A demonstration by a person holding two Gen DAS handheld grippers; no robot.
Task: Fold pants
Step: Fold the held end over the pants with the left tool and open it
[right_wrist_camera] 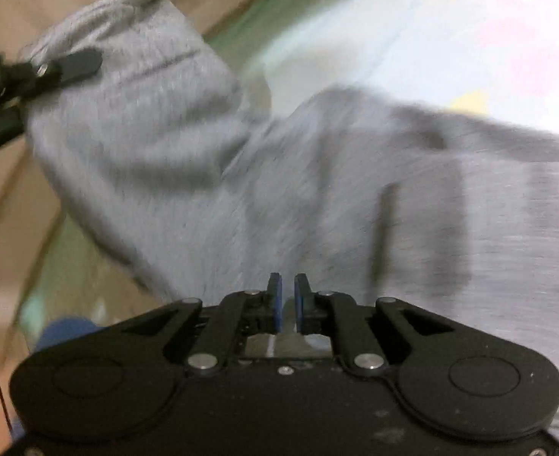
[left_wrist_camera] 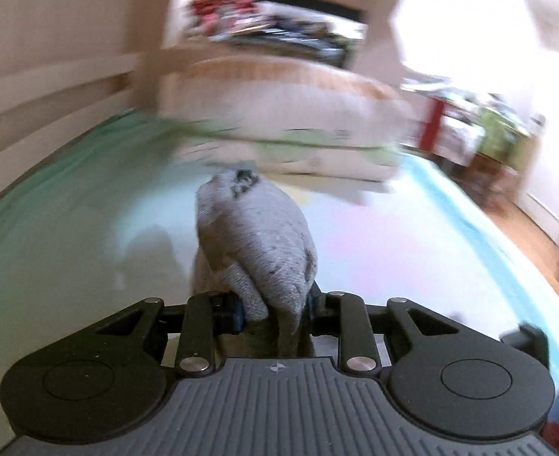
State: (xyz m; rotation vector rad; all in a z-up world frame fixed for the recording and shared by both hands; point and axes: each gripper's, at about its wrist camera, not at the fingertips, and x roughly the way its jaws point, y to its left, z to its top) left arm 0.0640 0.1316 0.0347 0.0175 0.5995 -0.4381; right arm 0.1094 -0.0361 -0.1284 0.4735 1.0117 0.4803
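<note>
Clearly, a bunched fold of the grey pants (left_wrist_camera: 254, 243) is clamped by the left gripper (left_wrist_camera: 275, 304) at centre frame. The right gripper (right_wrist_camera: 288, 300) is held narrowly parted, gripping nothing, at lower centre above the cloth.

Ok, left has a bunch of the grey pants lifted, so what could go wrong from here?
The left gripper pinches only a thick bunch of the grey pants, so fabric may slip out as it lifts. The right gripper holds nothing, jaws narrowly parted, so the rest may drag across the bed sheet and crease unevenly.
</note>
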